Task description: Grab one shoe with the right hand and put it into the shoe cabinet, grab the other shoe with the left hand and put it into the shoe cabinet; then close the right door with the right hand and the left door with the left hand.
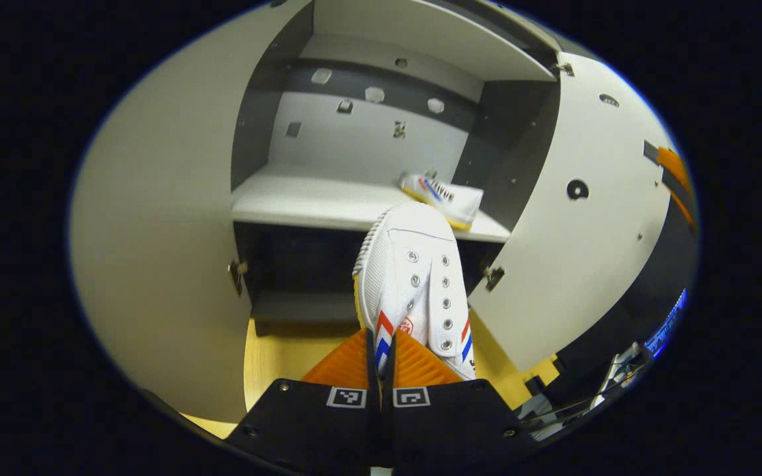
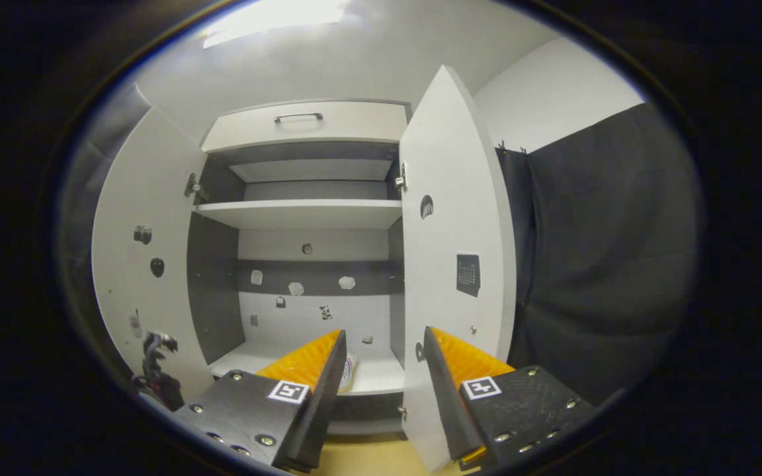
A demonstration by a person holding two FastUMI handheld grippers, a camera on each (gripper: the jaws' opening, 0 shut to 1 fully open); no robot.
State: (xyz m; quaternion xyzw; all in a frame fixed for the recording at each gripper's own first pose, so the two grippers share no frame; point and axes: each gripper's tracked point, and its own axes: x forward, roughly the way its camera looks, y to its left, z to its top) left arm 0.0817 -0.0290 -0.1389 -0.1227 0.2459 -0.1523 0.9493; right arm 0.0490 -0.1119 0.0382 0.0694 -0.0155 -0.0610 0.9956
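Count: two shoes, two cabinet doors, two grippers.

My left gripper (image 1: 381, 354) is closed on the first shoe (image 1: 414, 277). Both orange fingers (image 1: 344, 363) press the heel end between them, with almost no gap left. The shoe extends straight forward from the fingertips, toe pointing at the front edge of the lower shelf (image 1: 315, 201) of the shoe cabinet (image 1: 381, 132). The toe is near that edge; whether it touches I cannot tell. The shoe is white with metal eyelets and red and blue stripes on its sides.

The second shoe (image 1: 444, 196) lies on the lower shelf at its right end, near the right inner wall, just beyond the toe of the held shoe. In the right gripper view a small part of it (image 2: 349, 371) is seen behind my left finger.

My right gripper (image 2: 381, 367) is wide open and holds nothing. Its fingers (image 2: 308, 360) are well apart and frame the lower shelf, and the right door's edge stands between them.

The left door (image 1: 156, 251) and the right door (image 1: 579, 244) both stand open. In the right gripper view the right door (image 2: 454, 251) stands edge-on just beside my right finger.
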